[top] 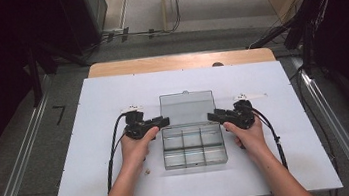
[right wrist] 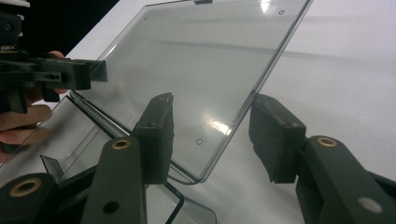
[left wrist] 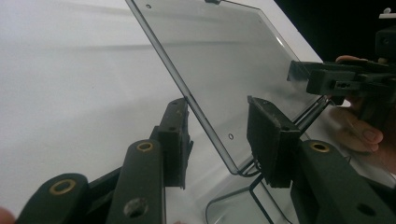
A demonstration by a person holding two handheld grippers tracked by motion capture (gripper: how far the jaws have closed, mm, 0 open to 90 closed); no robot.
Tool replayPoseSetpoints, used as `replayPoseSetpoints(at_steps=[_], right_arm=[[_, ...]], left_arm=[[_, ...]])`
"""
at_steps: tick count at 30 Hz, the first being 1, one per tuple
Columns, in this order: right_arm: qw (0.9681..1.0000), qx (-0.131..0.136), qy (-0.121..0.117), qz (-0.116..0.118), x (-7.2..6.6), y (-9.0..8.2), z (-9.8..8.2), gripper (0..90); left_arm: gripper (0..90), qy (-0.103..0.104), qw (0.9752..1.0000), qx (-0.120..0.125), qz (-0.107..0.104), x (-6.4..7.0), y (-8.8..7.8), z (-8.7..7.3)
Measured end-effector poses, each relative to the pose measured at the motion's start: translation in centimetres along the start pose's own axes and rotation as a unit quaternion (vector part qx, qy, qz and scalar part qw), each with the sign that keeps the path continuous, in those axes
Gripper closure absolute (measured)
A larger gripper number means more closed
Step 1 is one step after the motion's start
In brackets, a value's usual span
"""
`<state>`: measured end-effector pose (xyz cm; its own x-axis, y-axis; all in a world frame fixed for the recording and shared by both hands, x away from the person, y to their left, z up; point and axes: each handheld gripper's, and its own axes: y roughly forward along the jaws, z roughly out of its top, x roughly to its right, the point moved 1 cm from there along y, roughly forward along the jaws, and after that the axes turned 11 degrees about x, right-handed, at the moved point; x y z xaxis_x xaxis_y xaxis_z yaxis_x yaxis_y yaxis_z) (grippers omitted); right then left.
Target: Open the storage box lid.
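Note:
A clear plastic compartment box [top: 193, 146] sits at the middle of the white table [top: 92, 138], its clear lid [top: 187, 107] standing open at the far side. My left gripper [top: 163, 122] is open at the lid's left edge near the hinge. In the left gripper view the lid [left wrist: 219, 51] has its edge running between the spread jaws of the left gripper [left wrist: 217, 107]. My right gripper [top: 213, 117] is open at the lid's right edge. Its own view shows the lid [right wrist: 196, 51] with a corner between the jaws of the right gripper [right wrist: 212, 105]. The box compartments look empty.
A tiny loose item [top: 147, 171] lies on the table left of the box's front corner. A wooden tabletop edge [top: 180, 61] shows beyond the white surface. Metal rails [top: 17, 167] run along the floor on both sides.

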<state>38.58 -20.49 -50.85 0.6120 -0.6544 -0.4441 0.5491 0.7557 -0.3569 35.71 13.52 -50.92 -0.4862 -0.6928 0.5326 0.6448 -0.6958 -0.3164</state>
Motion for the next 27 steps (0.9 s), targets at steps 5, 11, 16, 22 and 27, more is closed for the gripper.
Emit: replayPoseSetpoints(at_steps=[5, 11, 16, 22, 27], right_arm=[[0.9999, -0.011, 0.003, 0.004, 0.1, 0.1, 0.0, 43.8], [0.9999, -0.009, -0.003, 0.005, 0.2, -0.6, 0.4, 34.0], [0.9994, -0.002, -0.033, 0.007, -0.3, -1.5, 0.8, 19.0], [0.9965, 0.01, -0.082, 0.015, -1.3, -3.3, 1.2, 8.6], [0.995, 0.027, -0.094, 0.017, -1.2, -5.6, 1.0, 7.1]], left_arm=[[51.9, 0.002, 0.9999, -0.01, -0.01, 0.0, 0.0, -0.1], [36.0, -0.001, 0.9998, 0.003, -0.022, 0.0, -0.7, 0.4], [23.3, 0.018, 0.9995, 0.011, -0.022, 0.4, -1.5, 0.7], [11.5, 0.022, 0.9987, 0.022, -0.039, 0.8, -2.4, 0.8], [3.9, 0.03, 0.9977, 0.024, -0.055, 1.0, -3.2, 0.5]])
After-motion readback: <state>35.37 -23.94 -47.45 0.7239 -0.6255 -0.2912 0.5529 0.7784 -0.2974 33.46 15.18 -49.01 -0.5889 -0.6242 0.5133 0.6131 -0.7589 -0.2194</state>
